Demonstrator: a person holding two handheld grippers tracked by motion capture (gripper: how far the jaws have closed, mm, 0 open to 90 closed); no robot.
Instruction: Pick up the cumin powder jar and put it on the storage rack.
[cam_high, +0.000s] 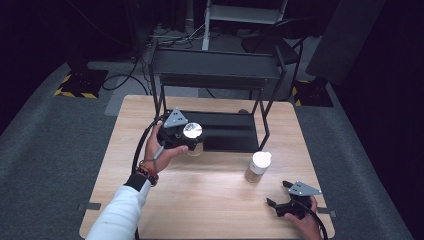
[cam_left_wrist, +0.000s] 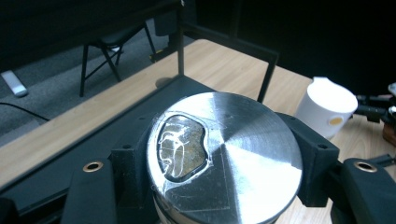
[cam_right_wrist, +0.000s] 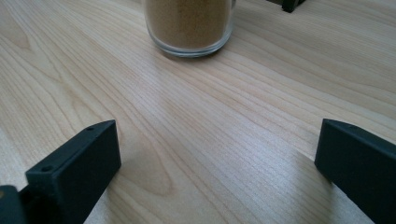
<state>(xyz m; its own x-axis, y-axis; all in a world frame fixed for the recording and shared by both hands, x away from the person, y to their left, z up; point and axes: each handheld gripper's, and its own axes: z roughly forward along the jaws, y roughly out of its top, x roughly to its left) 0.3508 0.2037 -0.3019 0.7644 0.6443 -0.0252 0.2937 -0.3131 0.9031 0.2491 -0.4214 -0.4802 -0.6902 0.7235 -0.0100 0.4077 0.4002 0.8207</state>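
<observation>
My left gripper (cam_high: 192, 138) is shut on a glass jar with a shiny silver lid (cam_high: 193, 130), held above the table in front of the black rack's lower shelf (cam_high: 227, 132). In the left gripper view the black jaws clamp the jar on both sides just under the lid (cam_left_wrist: 243, 158), which has a kidney-shaped clear window. A second jar (cam_high: 258, 167) with a white lid and brown powder stands on the table to the right, also seen in the left gripper view (cam_left_wrist: 326, 108). My right gripper (cam_high: 278, 193) rests open near the table's front right, its jaws (cam_right_wrist: 217, 154) wide apart and pointing at that jar's base (cam_right_wrist: 189, 25).
The black two-level metal rack has an upper shelf (cam_high: 215, 67) on thin legs over the back of the wooden table (cam_high: 210, 200). A chair (cam_left_wrist: 112, 39) and cables lie on the grey floor beyond. Bare wood stretches between the two grippers.
</observation>
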